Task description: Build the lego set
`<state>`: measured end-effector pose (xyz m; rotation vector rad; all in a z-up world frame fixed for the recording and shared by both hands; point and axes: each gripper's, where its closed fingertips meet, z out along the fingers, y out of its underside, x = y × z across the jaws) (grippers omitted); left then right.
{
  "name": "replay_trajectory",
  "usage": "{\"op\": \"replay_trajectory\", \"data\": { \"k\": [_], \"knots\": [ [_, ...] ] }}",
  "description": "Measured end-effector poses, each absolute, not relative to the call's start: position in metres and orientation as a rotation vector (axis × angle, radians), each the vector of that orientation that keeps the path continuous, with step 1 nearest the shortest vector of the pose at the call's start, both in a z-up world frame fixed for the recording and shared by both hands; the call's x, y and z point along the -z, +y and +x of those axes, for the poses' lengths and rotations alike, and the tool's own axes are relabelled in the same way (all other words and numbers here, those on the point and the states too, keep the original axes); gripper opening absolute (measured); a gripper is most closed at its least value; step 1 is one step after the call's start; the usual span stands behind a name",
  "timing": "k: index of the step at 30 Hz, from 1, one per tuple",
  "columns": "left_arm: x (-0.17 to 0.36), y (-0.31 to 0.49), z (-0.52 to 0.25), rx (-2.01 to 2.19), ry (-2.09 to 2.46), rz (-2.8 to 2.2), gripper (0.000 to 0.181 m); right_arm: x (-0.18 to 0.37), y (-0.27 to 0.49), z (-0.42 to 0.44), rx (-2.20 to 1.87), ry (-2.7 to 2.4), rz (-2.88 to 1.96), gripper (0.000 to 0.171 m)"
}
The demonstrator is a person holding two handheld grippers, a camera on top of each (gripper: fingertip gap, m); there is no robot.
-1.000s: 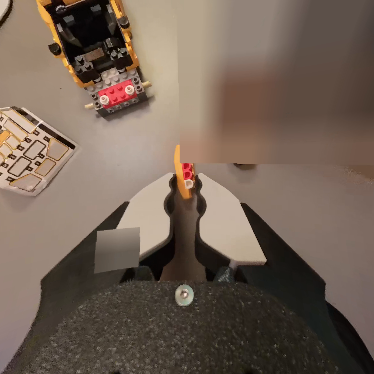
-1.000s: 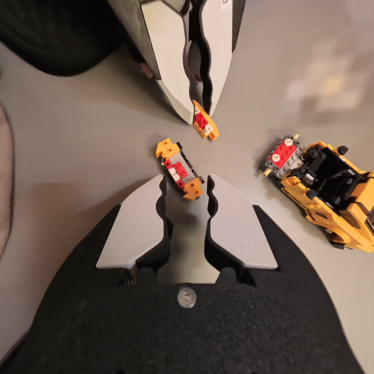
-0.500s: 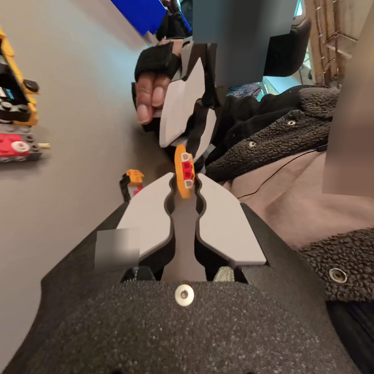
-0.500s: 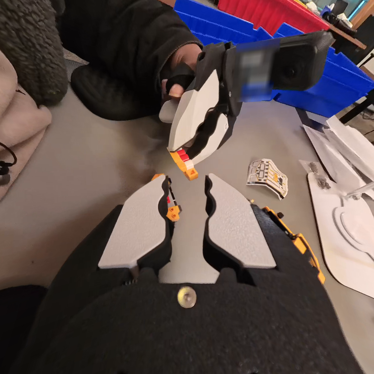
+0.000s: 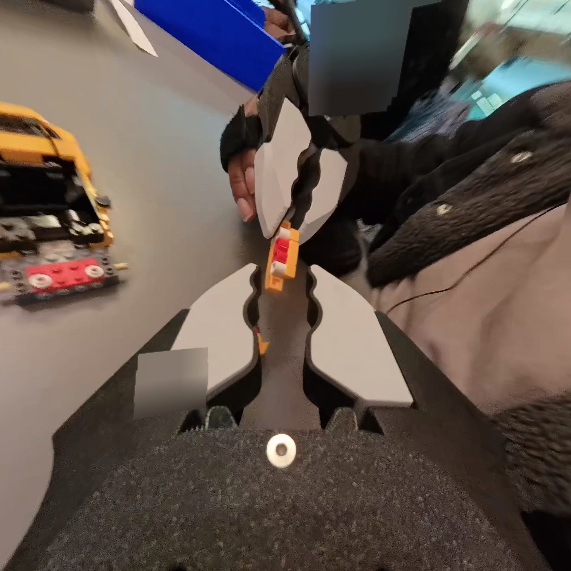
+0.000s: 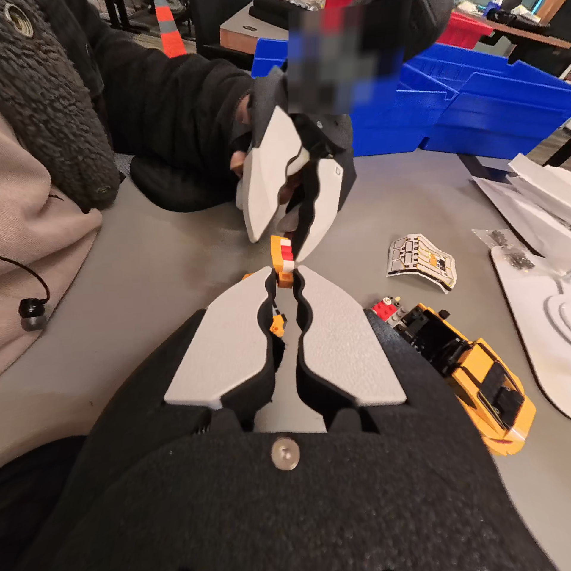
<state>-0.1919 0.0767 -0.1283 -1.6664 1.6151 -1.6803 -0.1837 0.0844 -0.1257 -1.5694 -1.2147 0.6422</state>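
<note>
On the far left, one black earbud [image 6: 31,312] on a thin wire lies on beige cloth at the edge of the grey table [image 6: 139,293].

In the middle, two grippers meet tip to tip above the table. Between them is one small lego piece [image 6: 281,253]. It is orange, with two red bricks and two white ones on it. The right gripper [image 6: 282,275] has its two fingers closed on the orange end of this piece and holds it up in the air. The left gripper [image 5: 282,278] has its two fingers spread wide, one on each side of the piece, and they do not pinch it.

Under the grippers, one more small lego piece [image 6: 276,327] lies on the table, mostly hidden.

To the right lies one curled sticker sheet [image 6: 421,267]. Near it sits one yellow lego car [image 6: 482,380] with a black middle. One end has one red plate [image 5: 61,275] with two white round studs.
</note>
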Motion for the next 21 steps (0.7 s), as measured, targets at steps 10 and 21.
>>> {"op": "replay_trajectory", "data": {
  "k": [10, 21],
  "knots": [
    [0.136, 0.072, -0.188, 1.246, 1.778, -1.447, 0.014, 0.128, 0.081, -0.189, -0.659, -1.228, -1.559, 0.011],
    [0.143, 0.08, -0.188, 1.162, 1.773, -1.457, 0.013, 0.133, 0.089, -0.192, -0.586, -1.228, -1.554, 0.012]
  ]
}}
